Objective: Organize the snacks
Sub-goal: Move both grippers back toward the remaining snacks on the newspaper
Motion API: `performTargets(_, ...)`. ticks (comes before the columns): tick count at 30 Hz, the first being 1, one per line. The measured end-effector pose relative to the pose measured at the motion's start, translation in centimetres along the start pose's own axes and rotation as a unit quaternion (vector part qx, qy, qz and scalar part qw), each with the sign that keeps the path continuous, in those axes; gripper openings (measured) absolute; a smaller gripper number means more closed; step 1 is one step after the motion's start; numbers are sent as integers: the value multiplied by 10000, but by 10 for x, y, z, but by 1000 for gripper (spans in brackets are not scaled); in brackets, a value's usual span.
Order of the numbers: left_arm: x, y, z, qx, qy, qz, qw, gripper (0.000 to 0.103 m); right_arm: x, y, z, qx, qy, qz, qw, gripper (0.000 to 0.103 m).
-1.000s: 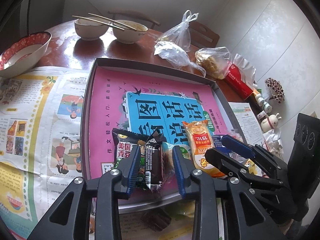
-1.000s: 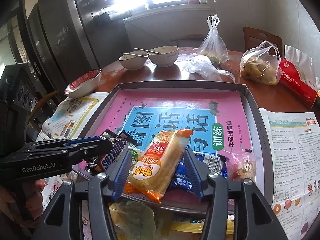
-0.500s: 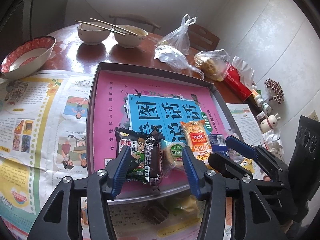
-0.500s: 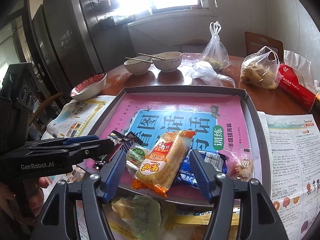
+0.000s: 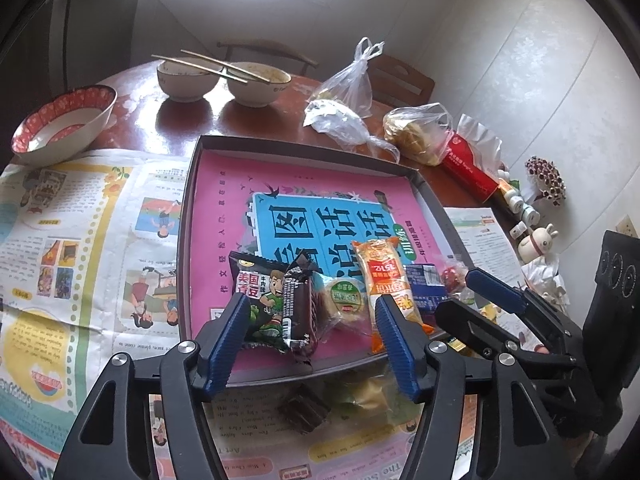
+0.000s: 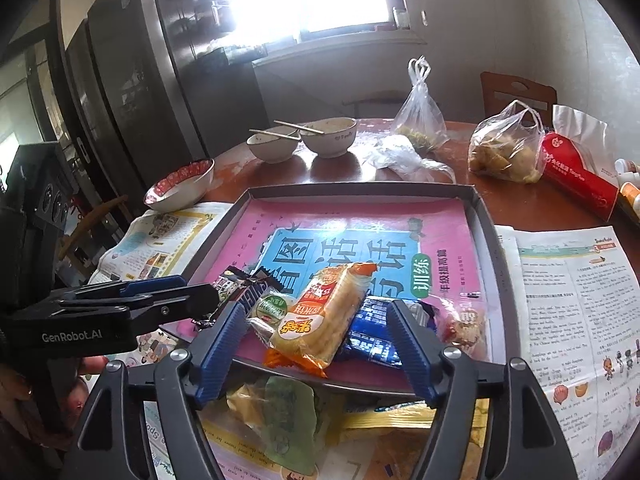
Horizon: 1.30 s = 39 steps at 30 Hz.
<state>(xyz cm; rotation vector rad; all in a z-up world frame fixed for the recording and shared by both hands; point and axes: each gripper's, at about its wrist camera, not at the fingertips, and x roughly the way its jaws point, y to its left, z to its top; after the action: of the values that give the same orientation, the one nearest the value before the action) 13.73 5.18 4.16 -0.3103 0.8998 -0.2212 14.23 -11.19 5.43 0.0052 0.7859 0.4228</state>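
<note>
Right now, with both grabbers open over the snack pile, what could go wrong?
1. The snacks overlap at the near edge of the grey tray. The open left gripper might pinch the dark chocolate bar and the black bean packet together.
2. The long orange cracker pack rests tilted on the blue wrapper, so the open right gripper might tip it off the tray.
</note>
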Motion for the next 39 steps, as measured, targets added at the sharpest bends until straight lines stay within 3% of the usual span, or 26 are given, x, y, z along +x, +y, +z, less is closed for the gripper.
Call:
performTargets(21,-21,-13,-13,80,-205,-65,9997,71,-39,-26,-4,327,-417,-198,9984,79)
performTargets(39,-19,-19,-29,144,-116,-99,9998,71,-49,-30,-22,342,-374,-259,9984,80)
